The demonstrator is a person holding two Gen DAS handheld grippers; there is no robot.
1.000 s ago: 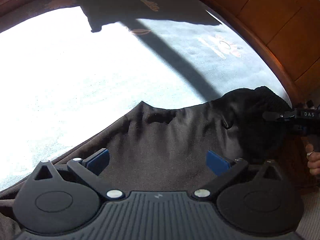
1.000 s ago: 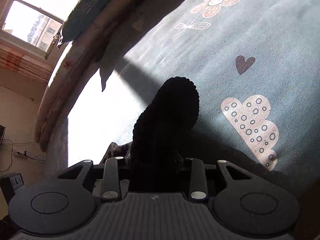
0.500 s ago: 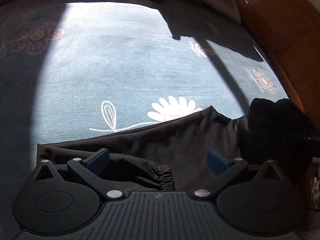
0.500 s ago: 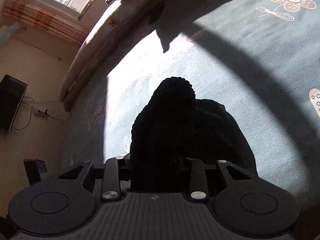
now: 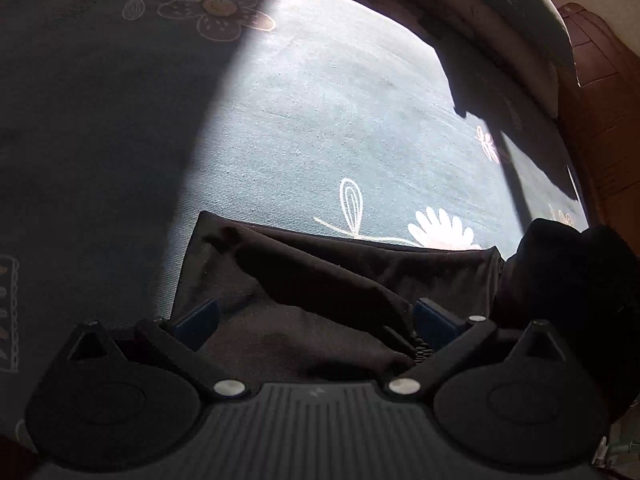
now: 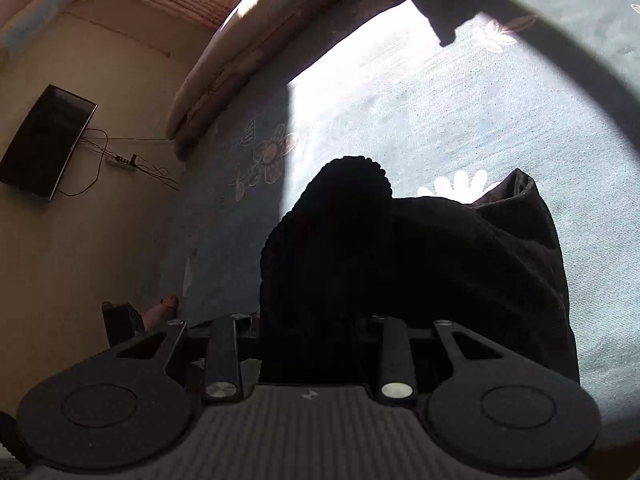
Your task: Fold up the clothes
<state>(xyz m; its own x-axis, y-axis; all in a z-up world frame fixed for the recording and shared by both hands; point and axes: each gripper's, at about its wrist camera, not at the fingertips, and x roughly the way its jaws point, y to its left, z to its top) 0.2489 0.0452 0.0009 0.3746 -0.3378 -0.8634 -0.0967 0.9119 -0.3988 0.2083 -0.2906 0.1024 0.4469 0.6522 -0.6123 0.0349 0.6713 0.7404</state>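
A dark garment (image 5: 320, 280) lies in folds on the grey-blue flowered sheet (image 5: 340, 120). Its gathered elastic cuff (image 5: 418, 348) sits by the right finger. My left gripper (image 5: 314, 316) hangs over it with its blue pads (image 5: 196, 316) wide apart, fabric below and between them, none pinched. My right gripper (image 6: 316, 320) is shut on a thick black ribbed bundle (image 6: 344, 208) of the same garment, which rises between its fingers. The rest of the cloth (image 6: 500, 264) trails to the right on the sheet. The left wrist view shows that bundle (image 5: 560, 280) at the right edge.
A rolled quilt or pillow (image 6: 240, 40) runs along the bed's far side. A wooden headboard (image 5: 600, 120) stands at the right. A dark screen (image 6: 48, 140) and cables are on the wall. A person's fingertip (image 6: 166, 304) shows at the left. Sunlit bare sheet lies beyond the garment.
The right gripper has carried the black bundle up and across the bed; the wall and screen have come into view. In the left view the garment went from spread flat to folded over.
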